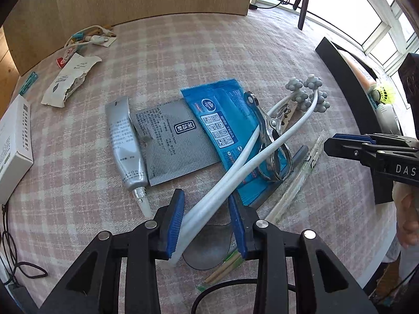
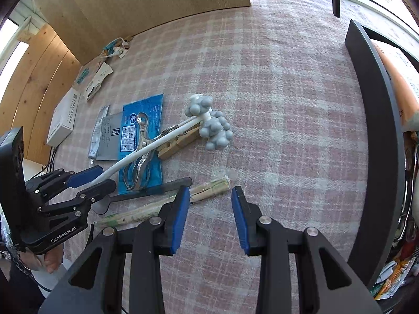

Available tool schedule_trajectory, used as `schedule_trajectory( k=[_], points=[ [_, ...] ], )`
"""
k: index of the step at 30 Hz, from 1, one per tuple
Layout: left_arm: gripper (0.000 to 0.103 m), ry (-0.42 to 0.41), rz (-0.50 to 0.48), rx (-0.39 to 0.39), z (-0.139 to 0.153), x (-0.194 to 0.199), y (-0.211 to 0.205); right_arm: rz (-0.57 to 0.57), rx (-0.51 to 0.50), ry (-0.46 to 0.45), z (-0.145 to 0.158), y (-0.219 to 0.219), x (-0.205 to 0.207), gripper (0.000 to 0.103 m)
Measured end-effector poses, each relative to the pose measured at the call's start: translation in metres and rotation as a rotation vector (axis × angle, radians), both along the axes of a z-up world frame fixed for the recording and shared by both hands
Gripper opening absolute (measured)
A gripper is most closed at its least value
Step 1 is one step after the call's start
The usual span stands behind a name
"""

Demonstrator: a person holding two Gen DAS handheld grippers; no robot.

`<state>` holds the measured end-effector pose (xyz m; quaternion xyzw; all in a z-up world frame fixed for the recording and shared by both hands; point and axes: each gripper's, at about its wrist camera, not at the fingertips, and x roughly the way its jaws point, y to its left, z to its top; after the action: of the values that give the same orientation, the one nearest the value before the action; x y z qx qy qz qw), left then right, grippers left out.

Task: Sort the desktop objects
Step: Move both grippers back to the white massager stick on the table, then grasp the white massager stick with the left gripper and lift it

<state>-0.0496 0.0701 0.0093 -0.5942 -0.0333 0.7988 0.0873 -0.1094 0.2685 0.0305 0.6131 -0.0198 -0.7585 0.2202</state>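
A: From the left wrist, what shows?

B: The left gripper [image 1: 207,225] has the white handle of the roller massager [image 1: 251,157] running between its blue pads. The handle lies against the left pad [image 1: 175,225]; the right pad looks clear of it, so the jaws stand partly apart, not clamped. No grip that I can see.

A: And the rest of the massager?

B: Its grey knobbed rollers lie far out on the checked tablecloth [image 1: 183,60]. The handle crosses a blue packet [image 1: 222,120] and metal pliers [image 1: 272,141]. Left of the packet lie a grey sachet [image 1: 170,141] and a silver tube [image 1: 125,141]. A dark spoon [image 1: 209,246] lies under the gripper.

A: Now the right wrist.

B: The right gripper [image 2: 210,217] is spread, with only tablecloth [image 2: 275,104] between its pads. Wrapped chopsticks [image 2: 167,201] pass behind its left finger. At the left edge the left gripper [image 2: 97,178] straddles the massager [image 2: 212,128] handle. A wooden clothespin [image 2: 178,144] lies under the handle near the rollers. A black tray [image 2: 377,130] stands to the right.
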Motion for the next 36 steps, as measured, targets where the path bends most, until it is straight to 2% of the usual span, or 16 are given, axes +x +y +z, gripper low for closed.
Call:
schedule_trajectory(
  k=[5, 7, 12, 17, 21, 26, 36],
  points=[
    [0.02, -0.008, 0.145, 0.096, -0.004, -0.001, -0.017, -0.012, -0.016, 0.015, 0.006, -0.003, -0.005, 0.033],
    [0.014, -0.01, 0.159, 0.099, -0.005, -0.001, -0.02, -0.003, -0.015, 0.018, 0.007, -0.007, -0.005, 0.033],
    [0.011, -0.02, 0.175, 0.091, -0.003, -0.001, -0.024, 0.036, -0.011, 0.028, 0.01, -0.023, -0.006, 0.033],
    [0.013, -0.032, 0.171, 0.1, -0.001, -0.001, -0.028, 0.068, -0.01, 0.032, 0.014, -0.045, -0.011, 0.033],
    [0.031, 0.001, 0.191, 0.115, 0.011, -0.011, -0.036, 0.105, -0.003, 0.02, 0.011, -0.061, -0.008, 0.033],
    [0.031, 0.028, 0.231, 0.122, 0.022, -0.018, -0.049, 0.115, -0.007, 0.017, 0.011, -0.071, -0.002, 0.033],
    [0.031, 0.005, 0.128, 0.051, 0.015, -0.011, -0.028, 0.084, -0.047, 0.015, 0.024, -0.078, -0.032, 0.033]
  ],
)
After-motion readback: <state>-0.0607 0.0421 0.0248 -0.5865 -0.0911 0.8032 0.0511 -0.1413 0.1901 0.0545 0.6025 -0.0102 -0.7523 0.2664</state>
